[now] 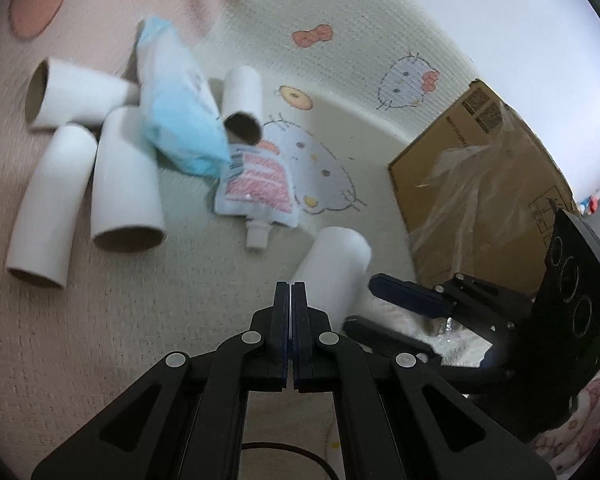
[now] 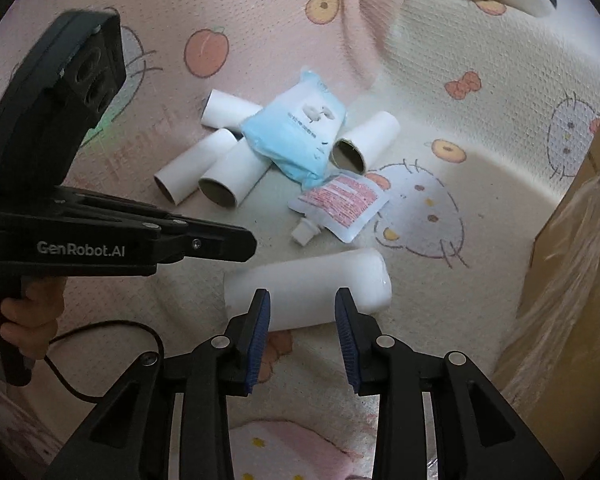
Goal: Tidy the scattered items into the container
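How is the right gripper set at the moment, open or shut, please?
Open. The right gripper has its blue-padded fingers spread apart, straddling the white roll lying on the mat, not yet clamped on it.

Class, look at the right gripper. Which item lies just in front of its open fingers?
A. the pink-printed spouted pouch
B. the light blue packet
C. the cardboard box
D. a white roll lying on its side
D: the right gripper is open, with the white roll lying sideways on the mat just beyond its fingertips.

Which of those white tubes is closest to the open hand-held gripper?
The lone white tube between the right hand-held gripper's fingers; the others cluster farther off around the blue pouch.
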The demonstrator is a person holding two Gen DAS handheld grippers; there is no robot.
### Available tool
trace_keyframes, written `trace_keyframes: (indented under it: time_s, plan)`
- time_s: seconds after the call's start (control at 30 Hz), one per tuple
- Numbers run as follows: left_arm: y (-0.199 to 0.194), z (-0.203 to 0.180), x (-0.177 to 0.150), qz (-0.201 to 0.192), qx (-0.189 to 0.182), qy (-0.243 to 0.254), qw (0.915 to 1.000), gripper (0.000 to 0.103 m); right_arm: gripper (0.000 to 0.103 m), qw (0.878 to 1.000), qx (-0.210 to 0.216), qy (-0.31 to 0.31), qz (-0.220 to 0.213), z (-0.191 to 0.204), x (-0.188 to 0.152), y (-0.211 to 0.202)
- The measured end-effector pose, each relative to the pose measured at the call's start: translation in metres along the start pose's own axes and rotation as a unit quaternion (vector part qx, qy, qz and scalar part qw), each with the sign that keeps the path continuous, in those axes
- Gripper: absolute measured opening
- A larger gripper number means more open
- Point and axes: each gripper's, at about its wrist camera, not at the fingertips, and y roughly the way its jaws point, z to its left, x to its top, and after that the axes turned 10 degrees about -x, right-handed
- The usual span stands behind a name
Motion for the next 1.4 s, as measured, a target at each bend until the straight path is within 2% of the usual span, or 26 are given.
trace_keyframes:
  time_s: [0.07,0.17,0.2,0.3,0.37,0.43,0.5,0.63,0.83,0.9,0.97,1.07,1.2,1.4]
  plan:
    - [0.000,0.006,-0.002,-0.003,-0.014,-0.013,0.9998,0.000,0.030,0.999,0.017,0.031,0.013,-0.009,-0.002,0.003]
    - [0.001,0.013,-0.002,-0.014,-0.029,-0.030,0.9990,0.009,0.032,0.997,0.029,0.066,0.035,-0.016,-0.006,0.009]
    - [0.002,0.015,-0.001,-0.015,-0.029,-0.033,0.9989,0.013,0.033,0.997,0.021,0.062,0.039,-0.014,-0.007,0.009]
    - [0.005,0.015,0.000,-0.022,-0.031,-0.034,0.9987,0.015,0.041,0.998,-0.011,0.049,0.038,-0.011,-0.008,0.011]
    - [0.005,0.019,0.001,-0.023,-0.050,-0.046,0.9974,0.015,0.045,0.998,-0.017,0.053,0.039,-0.011,-0.007,0.012]
    - [0.007,0.024,0.002,-0.016,-0.077,-0.068,0.9946,0.026,0.046,0.997,0.000,0.065,0.043,-0.015,-0.007,0.013]
    - [0.008,0.029,0.002,-0.013,-0.081,-0.085,0.9930,0.030,0.048,0.995,0.020,0.088,0.046,-0.019,-0.007,0.016]
    - [0.003,0.036,0.001,-0.016,-0.091,-0.098,0.9909,0.031,0.051,0.992,0.048,0.111,0.044,-0.025,-0.006,0.020]
    - [0.000,0.065,-0.003,-0.030,-0.126,-0.187,0.9737,0.031,0.054,0.987,0.087,0.127,0.036,-0.027,0.003,0.028]
    - [0.000,0.068,-0.005,-0.027,-0.138,-0.201,0.9695,0.030,0.055,0.984,0.117,0.131,0.042,-0.022,0.012,0.035]
    - [-0.004,0.071,-0.007,-0.039,-0.134,-0.211,0.9675,0.029,0.057,0.984,0.117,0.129,0.044,-0.020,0.014,0.037]
    - [-0.003,0.075,-0.007,-0.040,-0.153,-0.231,0.9599,0.028,0.057,0.982,0.143,0.116,0.030,-0.016,0.017,0.036]
    - [0.002,0.076,-0.008,-0.037,-0.169,-0.252,0.9522,0.027,0.057,0.984,0.143,0.101,0.027,-0.016,0.019,0.034]
    - [0.009,0.073,-0.006,-0.029,-0.174,-0.256,0.9506,0.027,0.057,0.988,0.133,0.077,0.032,-0.018,0.024,0.034]
